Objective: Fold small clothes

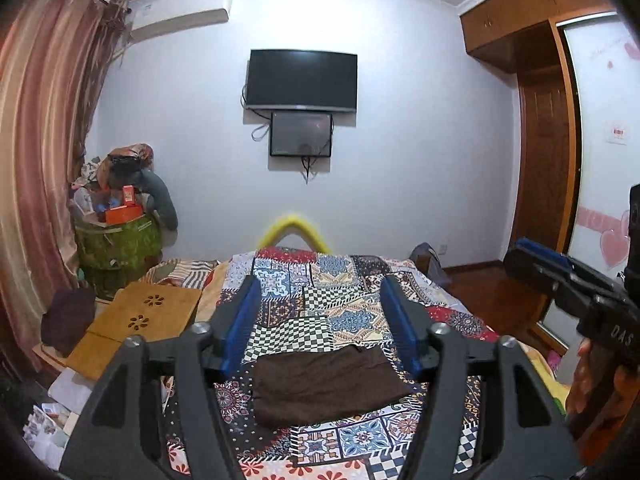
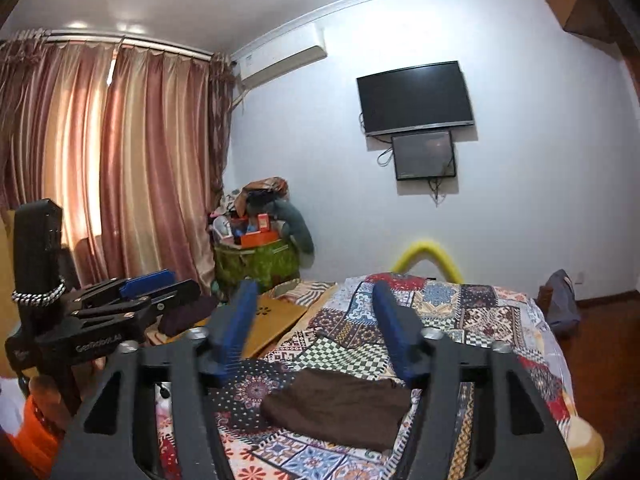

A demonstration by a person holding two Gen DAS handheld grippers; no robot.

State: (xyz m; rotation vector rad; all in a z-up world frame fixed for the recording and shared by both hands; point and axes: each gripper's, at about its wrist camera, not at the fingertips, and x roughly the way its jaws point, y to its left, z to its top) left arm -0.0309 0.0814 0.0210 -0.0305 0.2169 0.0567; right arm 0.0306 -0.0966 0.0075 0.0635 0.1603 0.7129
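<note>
Grippers hover side by side above the bed [image 1: 280, 292], both pointing almost level toward the far wall. Left gripper [image 1: 320, 312] has its blue fingers [image 1: 240, 320] apart with nothing between them; right gripper [image 2: 312, 320] likewise has its fingers [image 2: 394, 328] spread and empty. In the left view the right gripper juts in from the right edge, a hand [image 1: 588, 392] under it; in the right view the left one sits at the left edge.

Brown cloth [image 1: 324, 384] lies folded flat on the patchwork bedspread below both grippers, touched by neither. A wooden board [image 1: 140, 320] rests on the bed's left side with a dark bundle [image 1: 68, 320] beside it. A heaped green basket [image 1: 120, 240] stands by the curtain [image 1: 40, 160]. A TV [image 1: 300, 80] hangs on the wall, and a yellow hoop [image 1: 294, 228] shows past the bed's far end.
</note>
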